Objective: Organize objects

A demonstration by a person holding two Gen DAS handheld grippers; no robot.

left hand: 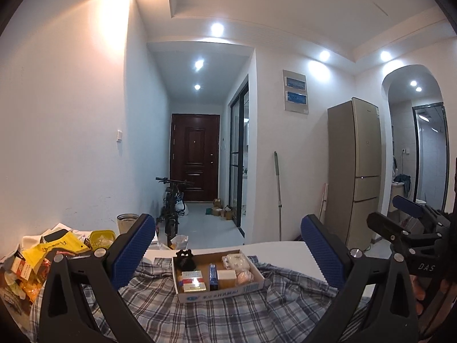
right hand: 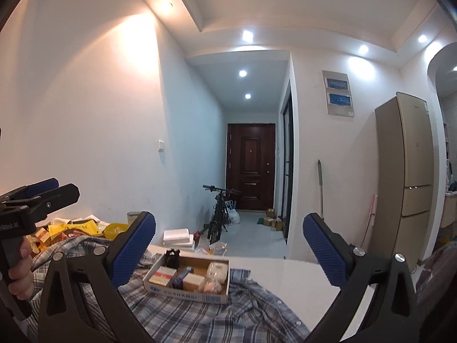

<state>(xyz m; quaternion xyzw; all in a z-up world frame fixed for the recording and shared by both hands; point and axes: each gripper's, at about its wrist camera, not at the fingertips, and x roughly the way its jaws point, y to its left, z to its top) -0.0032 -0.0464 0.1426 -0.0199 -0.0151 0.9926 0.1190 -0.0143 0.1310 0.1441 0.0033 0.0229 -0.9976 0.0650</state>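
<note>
A shallow cardboard box [left hand: 222,290] sits on a plaid shirt [left hand: 228,314] spread over a white table [left hand: 285,250]. It holds a black bear-shaped item [left hand: 185,259], a red and gold packet [left hand: 192,281], a blue box [left hand: 213,275], a tan block [left hand: 227,275] and white and pink wrapped items [left hand: 238,263]. My left gripper [left hand: 228,253] is open and empty, hovering short of the box. My right gripper [right hand: 228,253] is open and empty, also short of the box [right hand: 188,288], which lies on the shirt [right hand: 200,314]. Each gripper shows in the other's view.
A heap of yellow and orange snack packets [left hand: 42,257] lies at the table's left. A yellow-lidded tub [left hand: 101,237] stands behind it. Beyond the table are a bicycle [left hand: 172,200], a brown door [left hand: 195,157], a mop [left hand: 278,194] and a gold fridge [left hand: 357,177].
</note>
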